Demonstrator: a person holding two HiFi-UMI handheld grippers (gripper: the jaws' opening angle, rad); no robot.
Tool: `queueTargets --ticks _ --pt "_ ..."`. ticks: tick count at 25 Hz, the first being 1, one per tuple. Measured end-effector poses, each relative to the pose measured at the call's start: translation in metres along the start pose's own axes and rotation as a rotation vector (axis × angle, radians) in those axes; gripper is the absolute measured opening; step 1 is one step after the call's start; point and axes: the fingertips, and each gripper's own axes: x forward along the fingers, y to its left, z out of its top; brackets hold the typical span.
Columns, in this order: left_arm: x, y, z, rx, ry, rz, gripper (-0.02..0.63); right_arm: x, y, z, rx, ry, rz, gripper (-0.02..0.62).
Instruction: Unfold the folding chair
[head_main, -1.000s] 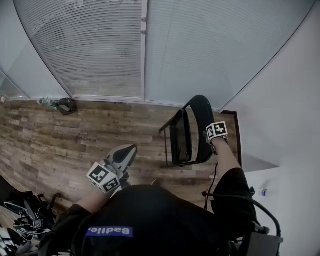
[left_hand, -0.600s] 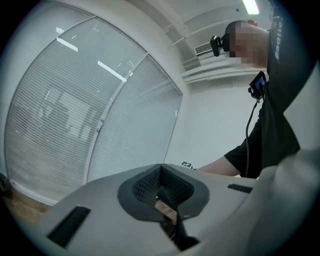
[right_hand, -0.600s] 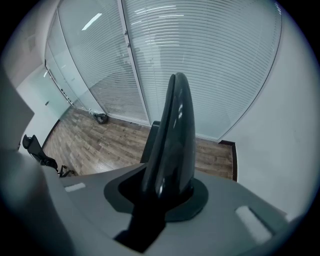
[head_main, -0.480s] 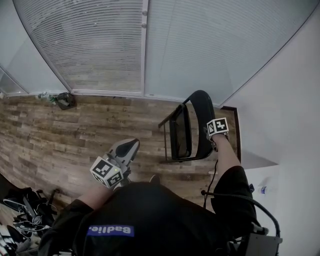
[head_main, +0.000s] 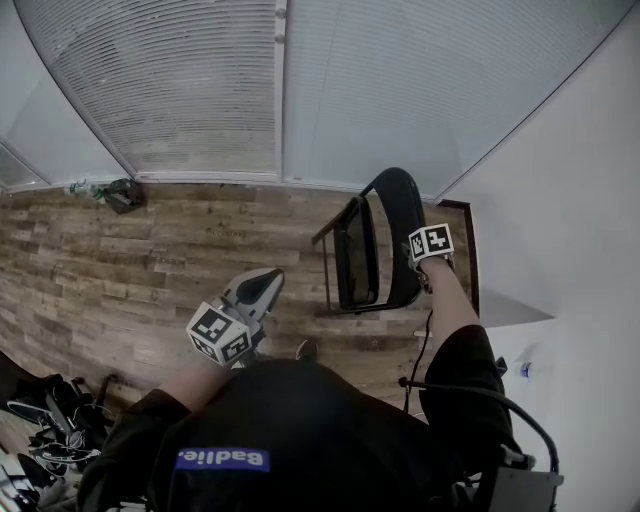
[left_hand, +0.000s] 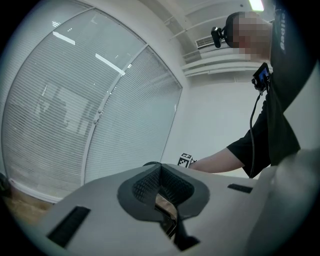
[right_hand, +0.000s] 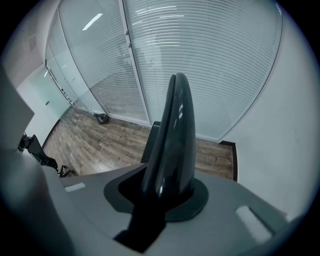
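The black folding chair (head_main: 375, 245) stands on the wood floor close to the window, its seat (head_main: 357, 255) still tipped up against the frame. My right gripper (head_main: 425, 262) points steeply down and is shut on the top of the chair's glossy backrest (right_hand: 172, 135), which rises between the jaws of my right gripper (right_hand: 165, 185). My left gripper (head_main: 258, 287) hovers left of the chair at knee height, shut and holding nothing. Seen from its own camera, the left gripper (left_hand: 161, 175) points level at the blinds.
Slatted window blinds (head_main: 200, 90) run along the far side, and a white wall (head_main: 560, 200) stands right of the chair. A dark bag (head_main: 122, 193) lies by the window at the left. Black gear (head_main: 40, 440) is piled at the lower left.
My left gripper has drifted a little lower and toward the chair, still shut. The right gripper and the chair have kept their places.
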Motion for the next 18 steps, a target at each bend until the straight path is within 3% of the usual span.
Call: queueTargets --ticks 18 --pt "0.039 0.018 -0.041 -0.082 0.075 -0.010 0.006 0.000 0.006 -0.004 -0.002 0.001 -0.005 0.083"
